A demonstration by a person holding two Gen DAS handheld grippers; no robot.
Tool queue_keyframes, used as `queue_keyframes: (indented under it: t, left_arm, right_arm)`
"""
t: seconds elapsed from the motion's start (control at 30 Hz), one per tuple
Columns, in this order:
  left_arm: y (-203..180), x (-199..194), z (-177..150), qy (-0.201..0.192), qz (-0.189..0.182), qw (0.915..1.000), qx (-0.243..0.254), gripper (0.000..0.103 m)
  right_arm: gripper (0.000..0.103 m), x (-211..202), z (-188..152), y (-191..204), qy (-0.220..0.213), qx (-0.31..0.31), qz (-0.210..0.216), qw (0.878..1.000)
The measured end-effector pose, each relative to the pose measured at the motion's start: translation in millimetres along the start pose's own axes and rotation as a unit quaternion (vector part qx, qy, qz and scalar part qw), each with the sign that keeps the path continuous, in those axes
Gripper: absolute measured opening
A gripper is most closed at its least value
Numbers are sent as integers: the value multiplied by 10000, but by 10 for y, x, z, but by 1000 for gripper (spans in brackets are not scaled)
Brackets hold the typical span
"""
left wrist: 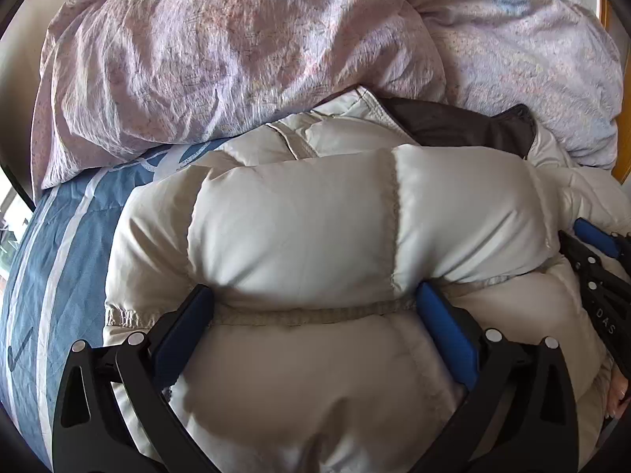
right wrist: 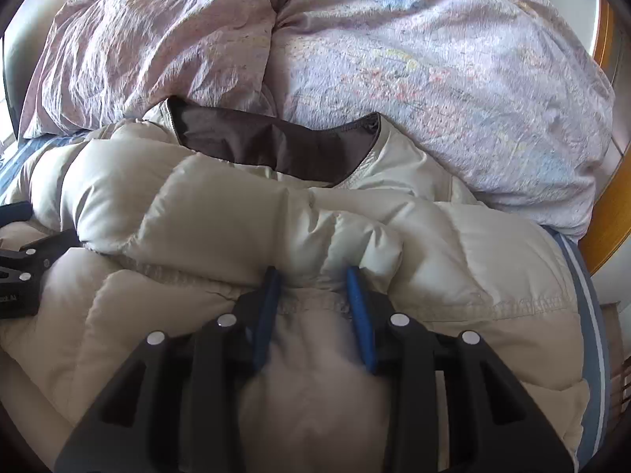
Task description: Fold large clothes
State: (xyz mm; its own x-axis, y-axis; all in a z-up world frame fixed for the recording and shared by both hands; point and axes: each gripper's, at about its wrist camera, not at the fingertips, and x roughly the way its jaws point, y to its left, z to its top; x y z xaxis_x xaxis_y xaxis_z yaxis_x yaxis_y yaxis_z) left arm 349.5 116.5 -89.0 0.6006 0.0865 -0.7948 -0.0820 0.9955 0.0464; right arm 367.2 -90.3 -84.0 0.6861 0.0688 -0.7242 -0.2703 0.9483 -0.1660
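Crumpled pink duvet (left wrist: 236, 39) heaped at the back of the bed's blue striped sheet (left wrist: 51, 244), cream puffer jacket (left wrist: 299, 213) spread just in front, brown lining (right wrist: 272, 146) exposed. Left gripper (left wrist: 315, 307) spread wide around a bulging jacket fold, pressing both sides. Right gripper (right wrist: 313, 287) narrower, fingers (right wrist: 357, 295) pinching bunched jacket fabric.

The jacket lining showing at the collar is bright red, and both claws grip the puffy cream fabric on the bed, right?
Not red. The lining is dark brown, as the right wrist view shows. The rest holds: both the left claw and the right claw grip the puffy cream jacket on the bed.
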Motion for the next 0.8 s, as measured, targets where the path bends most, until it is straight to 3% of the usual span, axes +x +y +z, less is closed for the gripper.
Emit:
queue_keyframes:
  t: [0.1,0.2,0.37,0.53,0.67,0.8]
  left_arm:
    - [49,-123,-23,-16,-24,10000,-37,102]
    - [196,-386,-96,-173,-170,9996,-135,101]
    - [444,-622,-274,-463,115,9988,-78,101]
    - [541,-390,-381,-158,376,9992,1,101]
    - [670,-173,-421,86,103,9990,-436,102]
    - [746,-107,-445,129,-169,9971,-729,102]
  right_arm:
    - [37,-96,12,-39,-77,46,52,9999]
    - [37,-368,-26,-163,-280,240,371,9986]
    - [37,-609,-126,-264,-319,211,592,9975]
    - [37,-375,-234,-195,52,-81,398,9992]
    - [38,-231,-310,-129,92,-208,347,9991]
    - [38,-165,-300,-203,152,25,576,9982]
